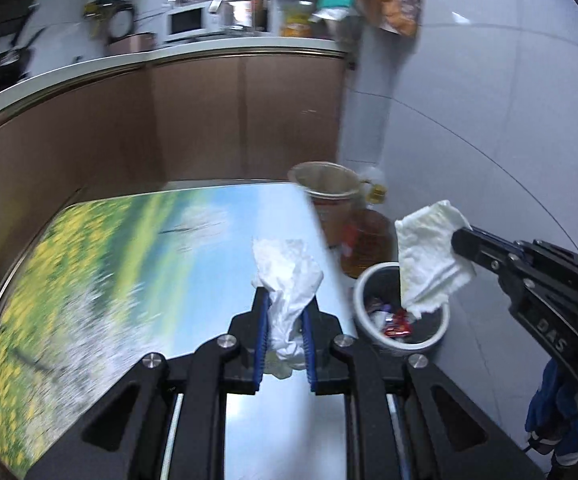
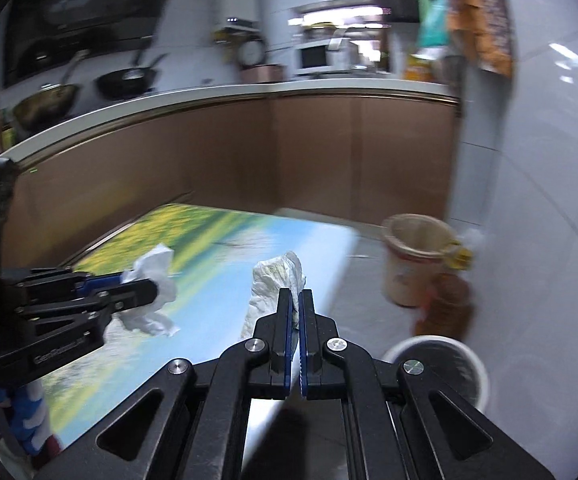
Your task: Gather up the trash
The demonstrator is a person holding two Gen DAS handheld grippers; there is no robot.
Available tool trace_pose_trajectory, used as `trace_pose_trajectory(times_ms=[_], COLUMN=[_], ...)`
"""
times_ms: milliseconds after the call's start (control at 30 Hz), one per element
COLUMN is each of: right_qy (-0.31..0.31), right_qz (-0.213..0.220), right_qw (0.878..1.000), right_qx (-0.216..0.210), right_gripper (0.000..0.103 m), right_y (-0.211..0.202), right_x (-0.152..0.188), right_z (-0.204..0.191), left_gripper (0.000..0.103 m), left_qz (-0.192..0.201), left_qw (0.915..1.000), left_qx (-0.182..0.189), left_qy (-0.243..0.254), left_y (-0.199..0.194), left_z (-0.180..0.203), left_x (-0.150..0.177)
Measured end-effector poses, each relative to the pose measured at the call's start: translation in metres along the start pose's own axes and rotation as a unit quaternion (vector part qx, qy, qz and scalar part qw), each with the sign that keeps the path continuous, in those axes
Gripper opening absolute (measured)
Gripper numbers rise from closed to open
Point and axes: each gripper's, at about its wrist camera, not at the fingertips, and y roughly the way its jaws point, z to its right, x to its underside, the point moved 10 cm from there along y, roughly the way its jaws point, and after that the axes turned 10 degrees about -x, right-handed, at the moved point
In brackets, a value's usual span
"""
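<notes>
My left gripper (image 1: pixel 285 300) is shut on a crumpled white tissue (image 1: pixel 287 276) and holds it above the table's right part; it also shows in the right wrist view (image 2: pixel 151 286) with the tissue (image 2: pixel 153 292). My right gripper (image 2: pixel 295 300) is shut on a folded white paper towel (image 2: pixel 275 284). In the left wrist view that gripper (image 1: pixel 459 240) holds the towel (image 1: pixel 431 252) just above a white trash bin (image 1: pixel 373 284) on the floor, which holds red wrappers. The bin (image 2: pixel 445 346) shows at the lower right.
The table (image 1: pixel 129 264) has a meadow-and-sky print top. A beige bucket (image 1: pixel 329 196) and an oil bottle (image 1: pixel 369 240) stand on the floor beyond the bin. Brown cabinets (image 1: pixel 209 120) with a counter, pans and a microwave stand behind. A white tiled wall is at the right.
</notes>
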Motion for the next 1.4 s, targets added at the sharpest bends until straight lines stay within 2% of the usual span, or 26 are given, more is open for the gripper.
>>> trace_pose_trajectory(times_ms=[167,333,567,733,833,933,1000,1033,1133,1233,1400], right_qy=[0.041,0.084,0.141,0.168,0.178,0.182,0.186,0.188,0.185,0.181,0.171], right_qz=[0.001,-0.01,-0.036,-0.069,-0.085,-0.1,-0.104,-0.105,-0.108,-0.105,-0.089], right_qw=[0.997,0.99,0.979,0.971,0.967,0.963,0.961,0.96,0.958,0.957,0.959], right_qx=[0.068,0.116,0.144,0.158,0.165,0.173,0.177,0.179,0.188,0.199,0.21], right_gripper=[0.003,0.003,0.003,0.004,0.006,0.023,0.039,0.039,0.041,0.048,0.056], right_y=[-0.005,-0.001,0.024,0.054,0.072,0.086,0.09,0.09,0.088,0.083,0.064], right_x=[0.007,0.022,0.052,0.083,0.098,0.109,0.115,0.117,0.121,0.119,0.107], right_z=[0.077,0.147,0.221,0.256,0.271,0.281,0.284,0.285,0.282,0.277,0.259], left_gripper=[0.014,0.014,0.015,0.017,0.021,0.032,0.048,0.05,0.052,0.052,0.052], left_qz=[-0.007,-0.028,-0.08,-0.116,-0.135,-0.145,-0.148,-0.148,-0.146,-0.145,-0.125], left_qw=[0.9985,0.9948,0.9885,0.9839,0.9805,0.9778,0.977,0.9771,0.9769,0.9767,0.9797], left_qx=[0.042,0.082,0.118,0.132,0.139,0.15,0.153,0.153,0.156,0.158,0.156], left_qy=[0.034,0.053,0.051,0.035,0.028,0.019,0.009,0.003,-0.008,-0.014,-0.015], left_y=[0.034,0.076,0.157,0.207,0.232,0.243,0.25,0.251,0.251,0.246,0.219], left_z=[0.066,0.129,0.202,0.226,0.237,0.242,0.242,0.24,0.236,0.233,0.223], left_x=[-0.02,-0.031,-0.036,-0.031,-0.025,-0.02,-0.019,-0.018,-0.02,-0.021,-0.027])
